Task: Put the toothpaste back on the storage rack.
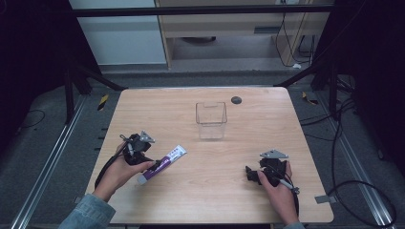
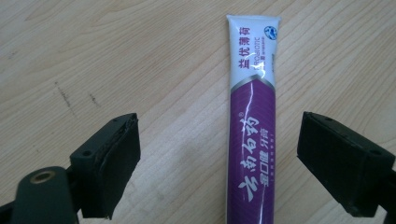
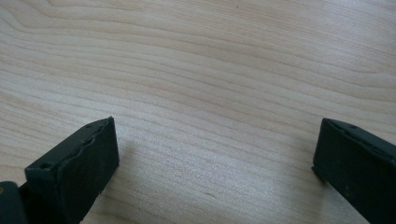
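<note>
A purple-and-white toothpaste tube [image 1: 162, 163] lies flat on the wooden surface [image 1: 205, 200], at the near left. In the high view its long axis runs diagonally: the white crimped end points away from the person and to the right, toward the middle of the surface, and the cap end points back toward the near-left corner, close under the person's left hand [image 1: 122, 171].

The left tool [image 2: 219, 158] sits over the cap half of the tube. In the left gripper view the tube [image 2: 252, 121] runs lengthwise up between the two black jaws, its flat white end farthest from the camera; the jaws stand wide apart — bare wood shows on both sides, more on the left than on the right, and neither jaw touches the tube.

A clear, open-topped plastic container [image 1: 211, 120] stands upright farther back near the centre, well apart from the tube. A small dark round disc [image 1: 236, 100] lies behind it, near the far edge.

The right tool [image 1: 250, 172] is held low at the near right by the right hand [image 1: 279, 188], well apart from the tube. In the right gripper view its jaws are spread wide over bare wood — nothing between them.
</note>
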Action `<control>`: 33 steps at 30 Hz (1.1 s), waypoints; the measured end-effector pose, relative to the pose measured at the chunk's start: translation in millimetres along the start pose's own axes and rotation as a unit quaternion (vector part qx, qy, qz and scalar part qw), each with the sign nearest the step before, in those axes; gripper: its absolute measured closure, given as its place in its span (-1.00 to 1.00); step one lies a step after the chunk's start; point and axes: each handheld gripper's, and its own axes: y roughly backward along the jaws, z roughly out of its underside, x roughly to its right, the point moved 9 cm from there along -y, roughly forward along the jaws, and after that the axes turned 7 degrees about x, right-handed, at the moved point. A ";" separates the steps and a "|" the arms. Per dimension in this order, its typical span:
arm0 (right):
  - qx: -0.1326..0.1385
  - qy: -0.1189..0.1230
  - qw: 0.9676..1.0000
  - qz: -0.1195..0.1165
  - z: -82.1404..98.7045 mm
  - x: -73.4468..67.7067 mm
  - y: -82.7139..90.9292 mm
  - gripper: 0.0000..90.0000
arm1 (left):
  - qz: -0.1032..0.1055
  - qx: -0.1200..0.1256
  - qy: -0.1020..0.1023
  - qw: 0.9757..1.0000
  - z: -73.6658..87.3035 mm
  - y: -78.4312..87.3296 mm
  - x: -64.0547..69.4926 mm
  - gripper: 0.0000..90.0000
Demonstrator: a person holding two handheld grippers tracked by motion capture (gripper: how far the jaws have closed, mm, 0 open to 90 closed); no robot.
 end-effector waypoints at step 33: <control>0.000 -0.001 1.000 0.000 -0.1 -0.2 0.0 -0.99 | 0.035 -0.028 -0.021 0.999 -17.4 -17.1 20.6 -0.36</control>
